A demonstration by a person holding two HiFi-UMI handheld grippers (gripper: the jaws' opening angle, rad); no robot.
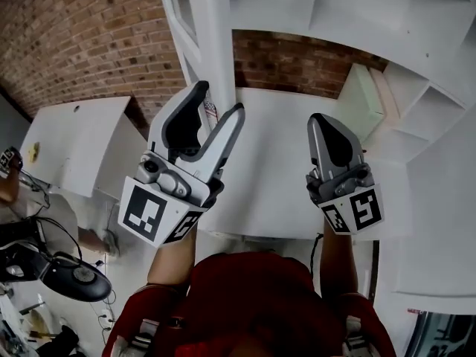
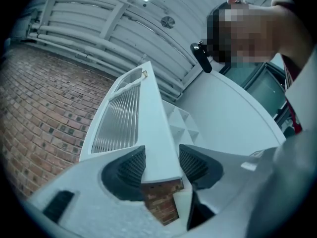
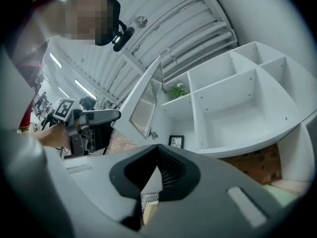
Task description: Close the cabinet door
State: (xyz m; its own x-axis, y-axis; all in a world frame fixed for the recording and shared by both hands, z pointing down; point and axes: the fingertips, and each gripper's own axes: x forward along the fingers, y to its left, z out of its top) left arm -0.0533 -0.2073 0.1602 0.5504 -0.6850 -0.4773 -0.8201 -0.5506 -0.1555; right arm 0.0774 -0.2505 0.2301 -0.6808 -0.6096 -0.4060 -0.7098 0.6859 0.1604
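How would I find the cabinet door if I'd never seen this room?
Find the white shelf unit against the brick wall. At its left side one cabinet door stands open, its edge between the left gripper's jaws. It alone has a ribbed glass pane; the compartments beside it have no doors.

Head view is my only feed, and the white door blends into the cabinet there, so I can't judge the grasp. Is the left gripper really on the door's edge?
Observer: Yes. In the left gripper view, the left gripper has the edge of the cabinet door between its jaws, and both pads appear to press on it.
Operator: And the right gripper?
Observer: The right gripper view shows the right gripper with its jaws together, holding nothing.
Operator: Is anything inside that the door could hit?
Observer: A small plant and a framed picture stand inside the cabinet. Both look set well back.
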